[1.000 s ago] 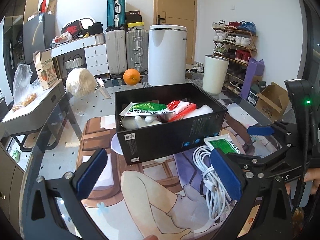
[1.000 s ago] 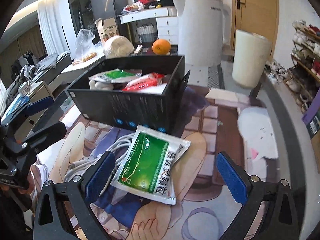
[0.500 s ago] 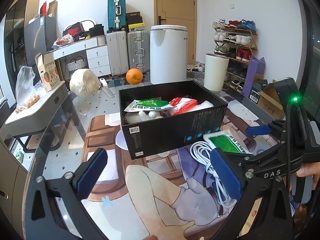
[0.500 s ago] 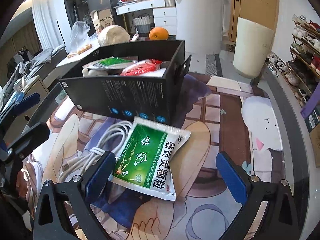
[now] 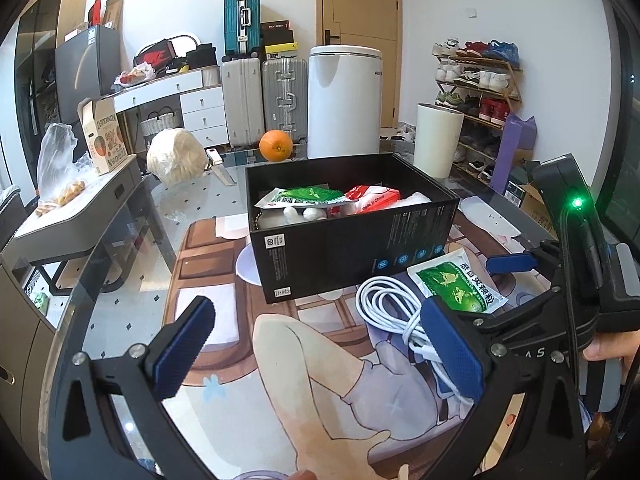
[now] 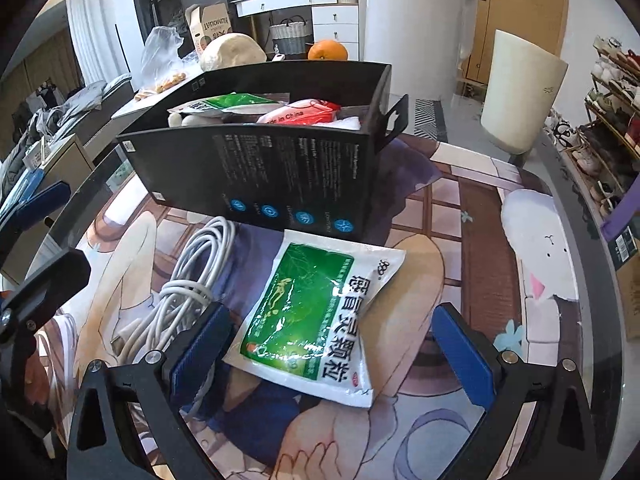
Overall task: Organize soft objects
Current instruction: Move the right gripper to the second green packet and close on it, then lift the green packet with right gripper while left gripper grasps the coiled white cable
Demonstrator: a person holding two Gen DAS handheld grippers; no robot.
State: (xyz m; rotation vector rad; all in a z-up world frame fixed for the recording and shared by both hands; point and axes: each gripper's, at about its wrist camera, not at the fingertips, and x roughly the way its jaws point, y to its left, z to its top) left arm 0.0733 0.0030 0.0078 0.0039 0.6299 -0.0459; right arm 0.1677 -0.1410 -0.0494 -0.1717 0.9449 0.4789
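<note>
Left wrist view: left gripper (image 5: pixel 316 356) wide open, empty, hanging back; black box (image 5: pixel 352 236) already holds packets. Right wrist view: right gripper (image 6: pixel 330 350) has closed in, fingers wide, now straddling the green sachet (image 6: pixel 316 316) beside the white cable (image 6: pixel 188 292). Pickup appears imminent.
</note>
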